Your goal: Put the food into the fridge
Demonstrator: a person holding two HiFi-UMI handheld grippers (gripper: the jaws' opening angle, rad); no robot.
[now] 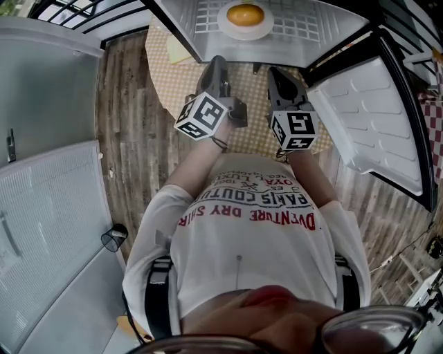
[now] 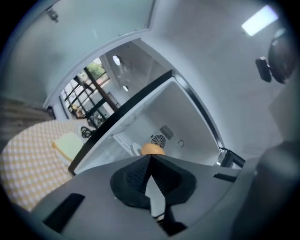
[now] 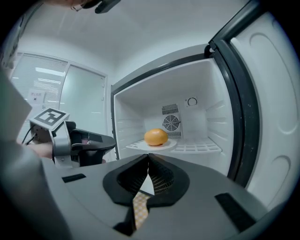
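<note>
An orange (image 1: 245,14) lies on a white plate (image 1: 228,30) on the shelf of the open fridge (image 1: 311,24). It also shows in the right gripper view, the orange (image 3: 155,137) on its plate (image 3: 172,145). My left gripper (image 1: 217,67) and right gripper (image 1: 276,75) hover side by side just in front of the fridge, both shut and empty. In the left gripper view the jaws (image 2: 150,157) meet, with the orange (image 2: 152,149) beyond them. A pale yellow slice (image 1: 178,50) lies on the round table; it appears again in the left gripper view (image 2: 69,144).
The fridge door (image 1: 374,117) stands swung open at the right. A round table with a checked cloth (image 1: 173,86) is below the grippers, over a wooden floor. A white cabinet (image 1: 48,207) fills the left side. A black cable (image 2: 86,132) lies on the table's far edge.
</note>
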